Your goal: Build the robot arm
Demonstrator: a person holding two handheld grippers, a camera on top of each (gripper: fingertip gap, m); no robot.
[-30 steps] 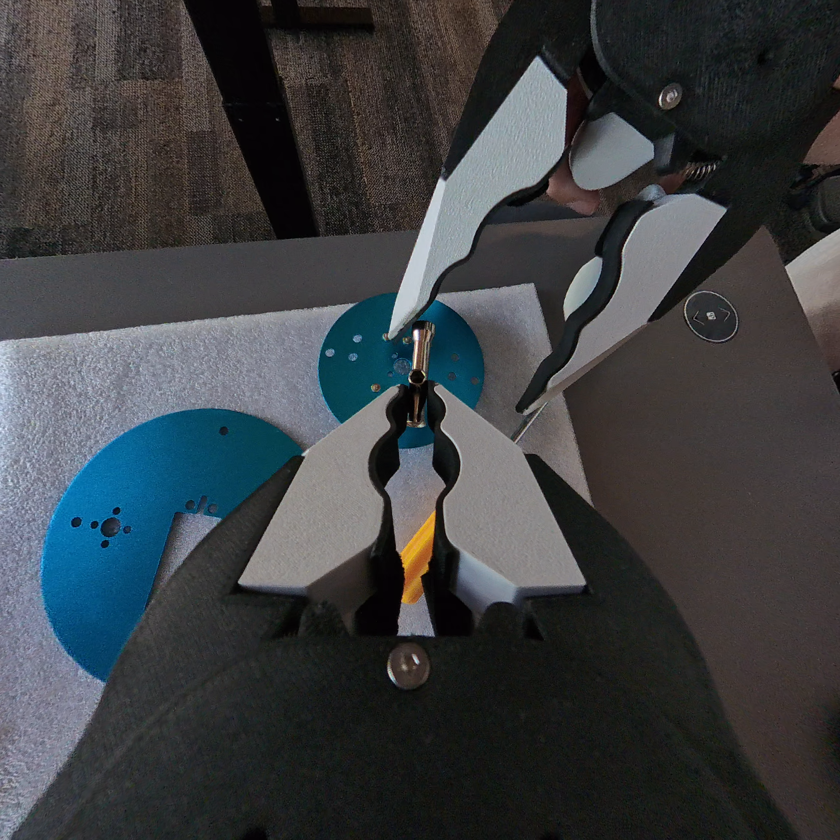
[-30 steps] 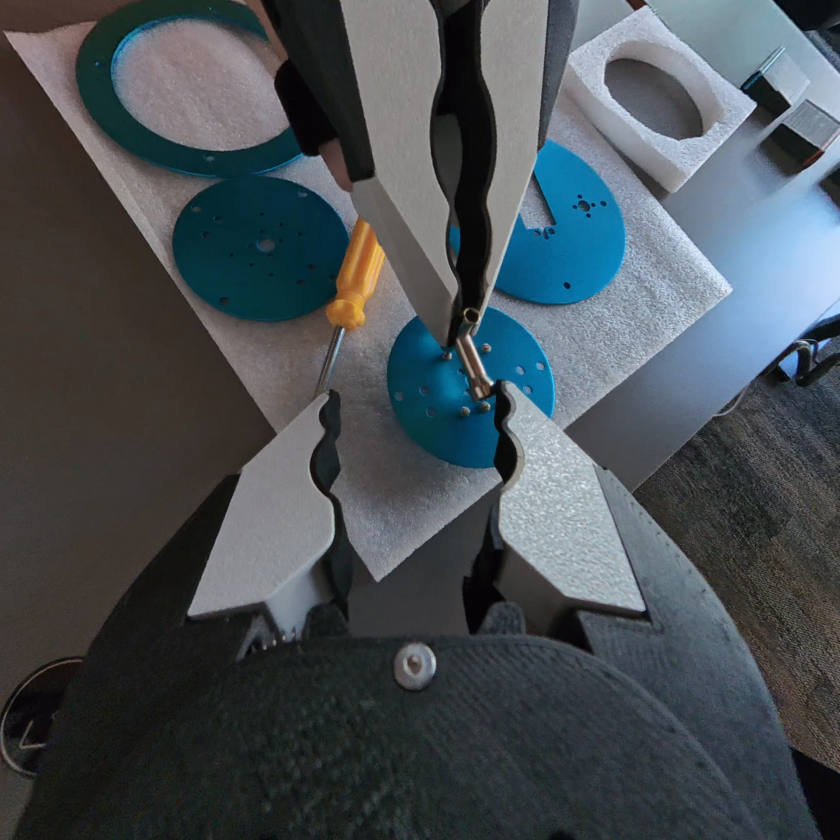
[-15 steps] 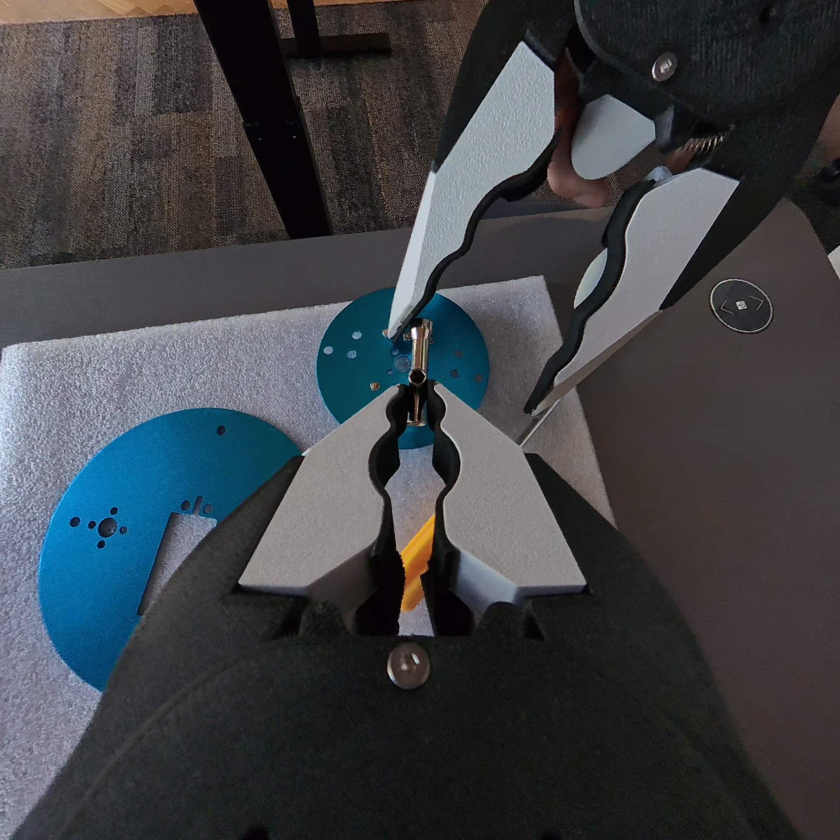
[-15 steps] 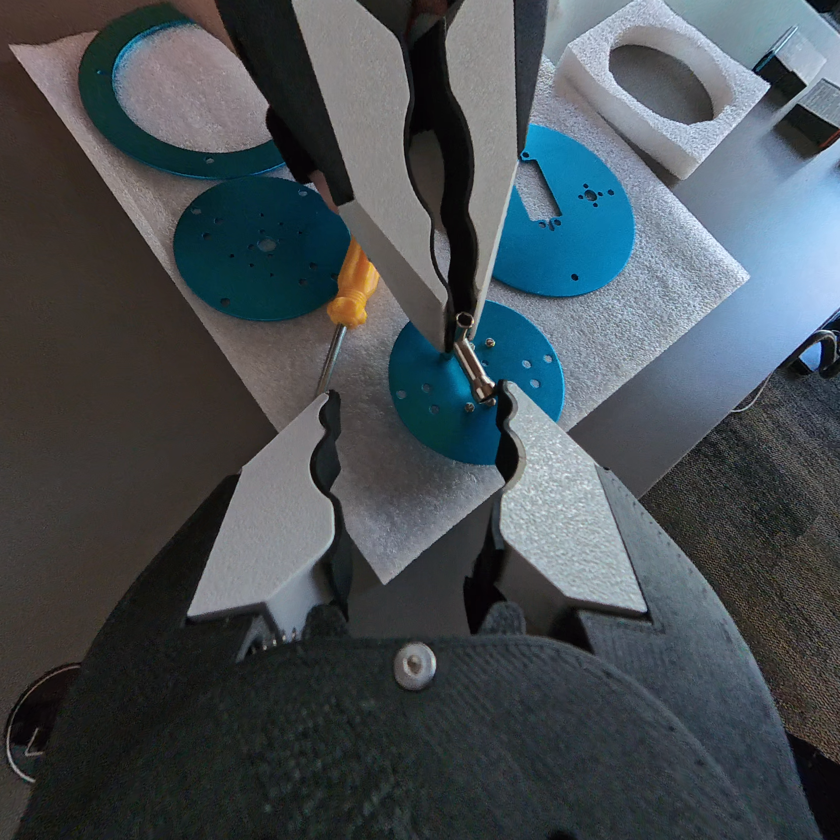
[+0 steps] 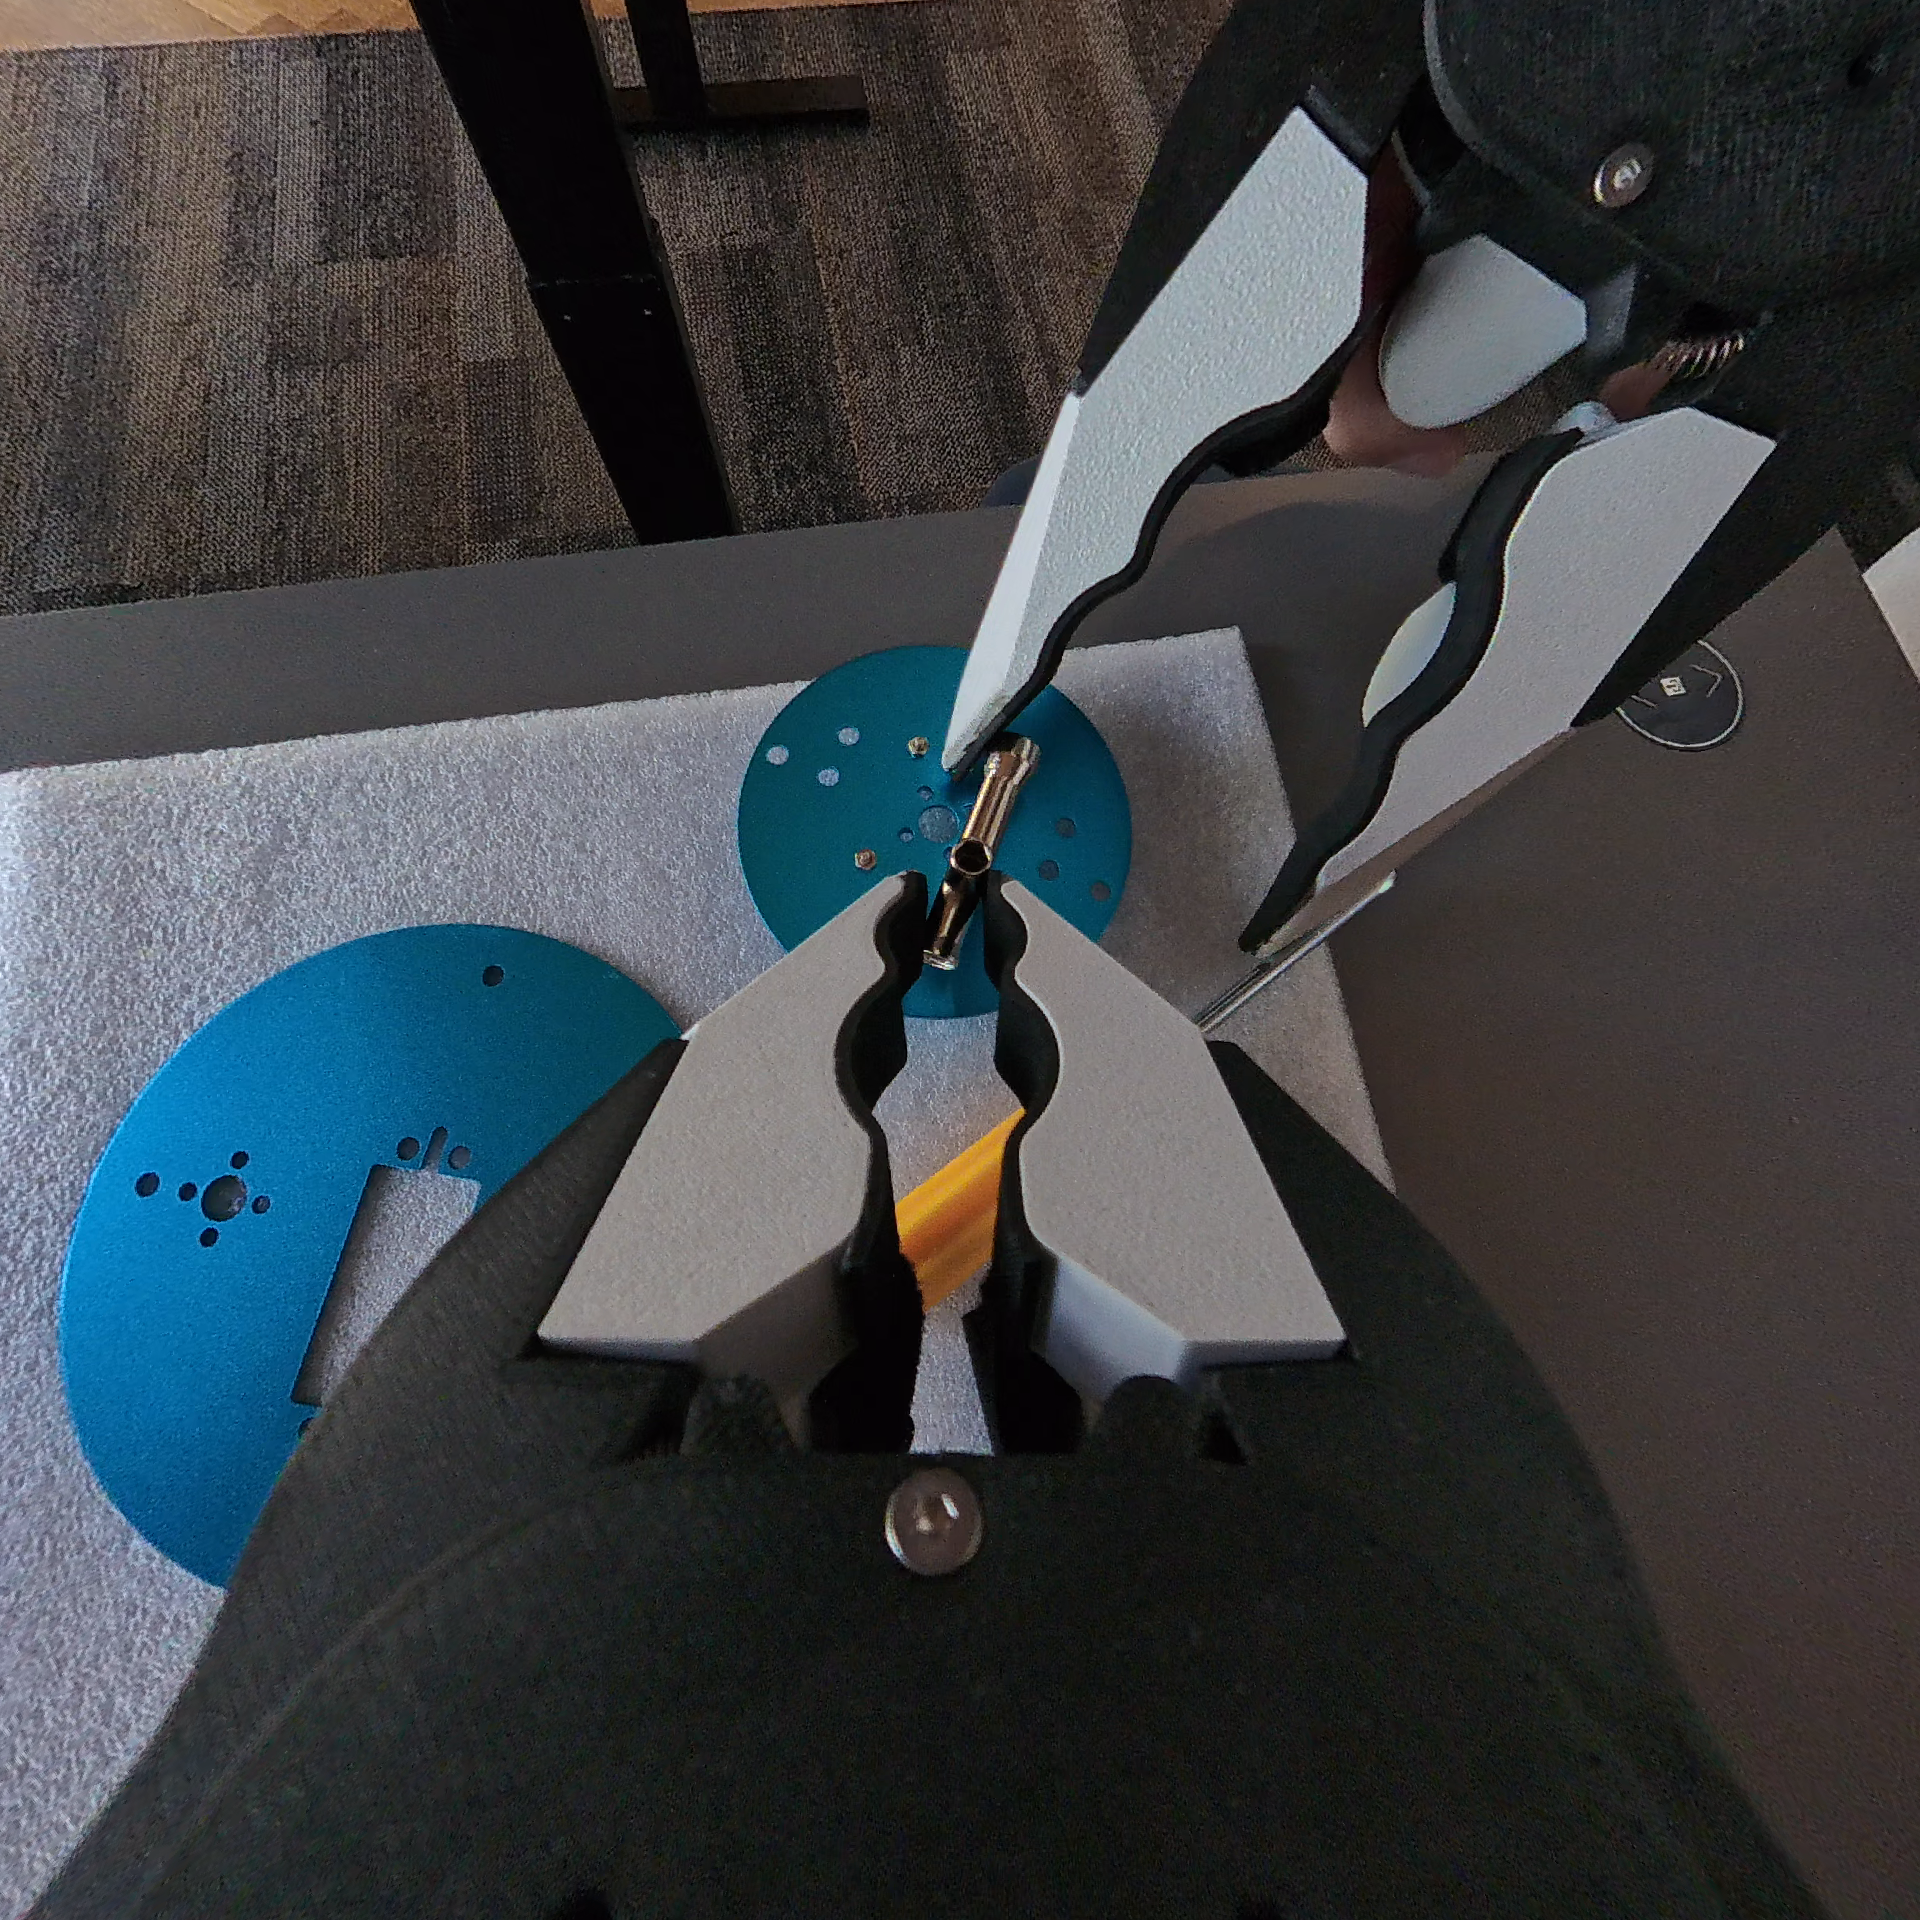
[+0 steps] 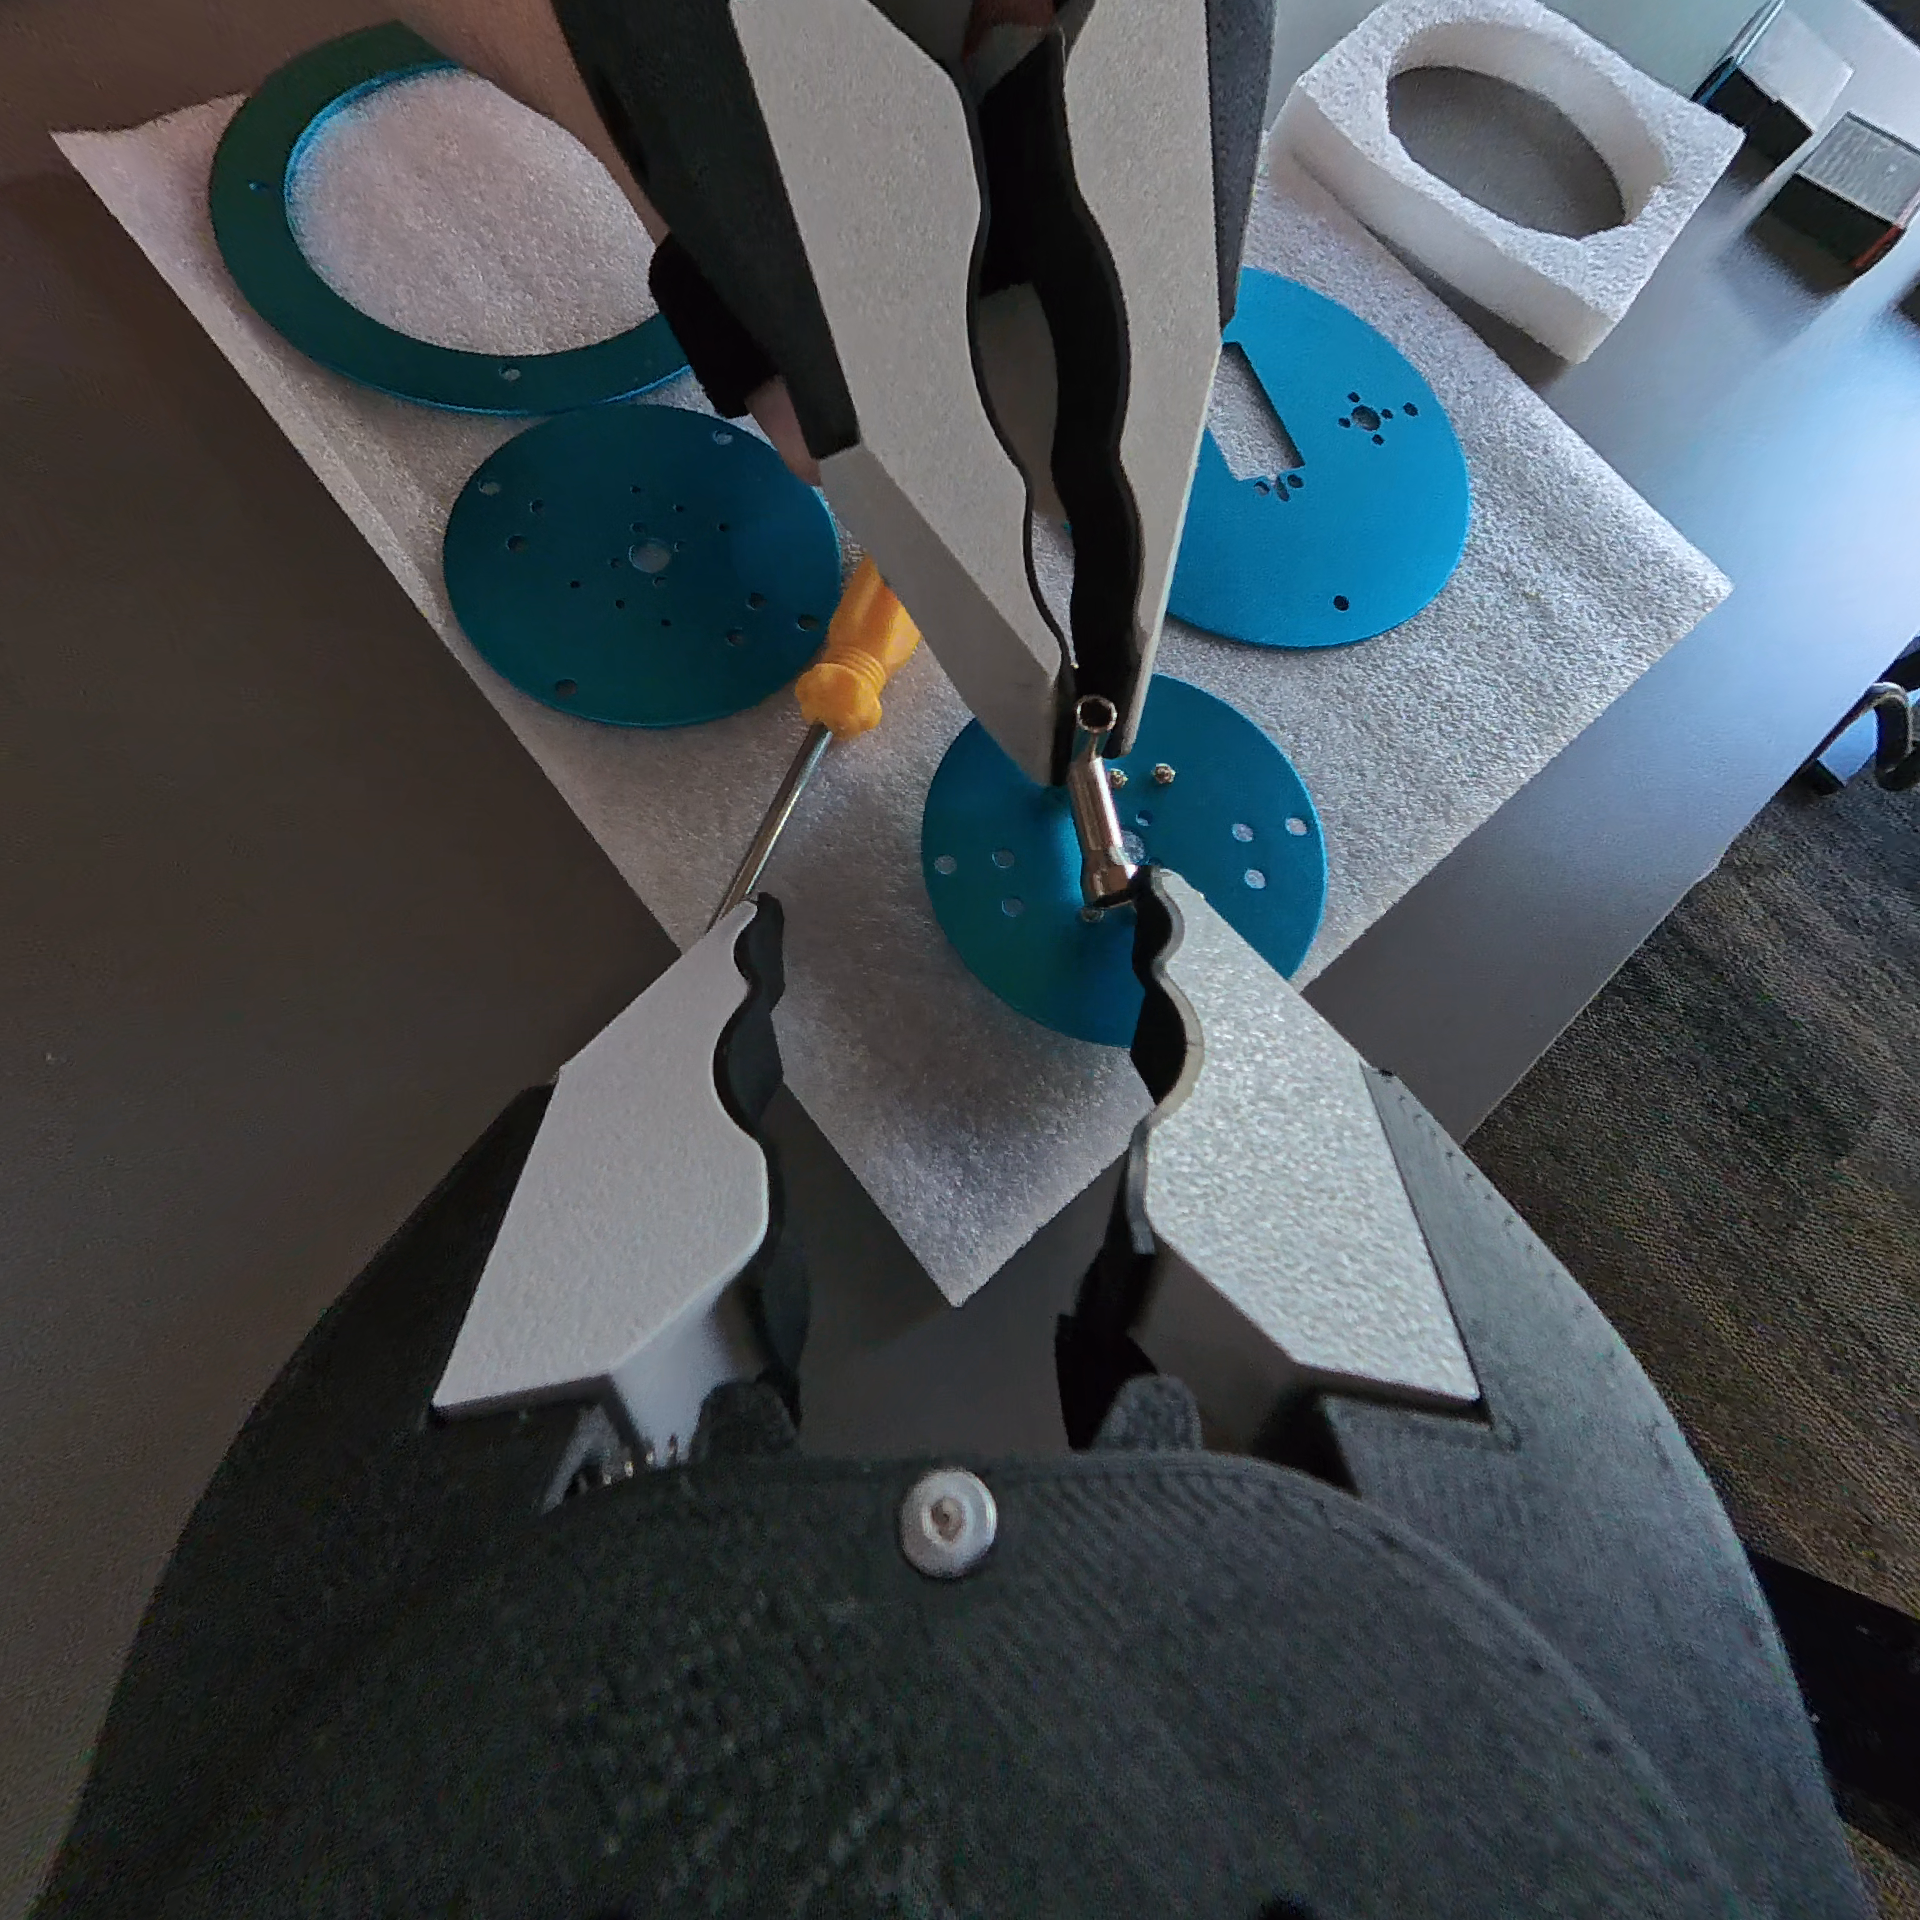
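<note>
**1. Jaws**

1.1 My left gripper (image 5: pixel 951 894) has its jaws clenched on one end of a silver tubular socket key (image 5: pixel 992 805). The key is bent. Its gripped end shows an open mouth between my jaw tips. Its other end slants down onto the small blue disc (image 5: pixel 831 821).

1.2 My right gripper (image 6: pixel 956 899) has its jaws spread wide and holds nothing. Its right fingertip (image 6: pixel 1158 888) is at the lower end of the key, touching it or just beside it; I cannot tell which. Its left fingertip (image 6: pixel 756 914) is just beside the tip of the screwdriver (image 6: pixel 852 665) shaft.

**2. Small blue disc**

2.1 The disc lies flat near the right corner of a white foam sheet (image 6: pixel 935 1122). It is drilled with several holes.

2.2 Two small brass-coloured nuts (image 6: pixel 1164 771) sit on it just beyond the key.

**3. Surroundings**

3.1 The screwdriver, with a yellow handle, lies on the sheet to the left of the small disc. It partly passes under my left gripper.

3.2 Farther left lie a larger drilled blue disc (image 6: pixel 623 582) and a blue ring (image 6: pixel 343 332).

3.3 On the far right of the sheet lies a blue plate with a rectangular cut-out (image 6: pixel 1351 540).

3.4 Off the sheet, a white foam block with a round opening (image 6: pixel 1351 135) and two dark boxes (image 6: pixel 1849 197) rest on the grey tabletop (image 6: pixel 208 831).

3.5 My two grippers crowd the small disc from opposite sides.
</note>
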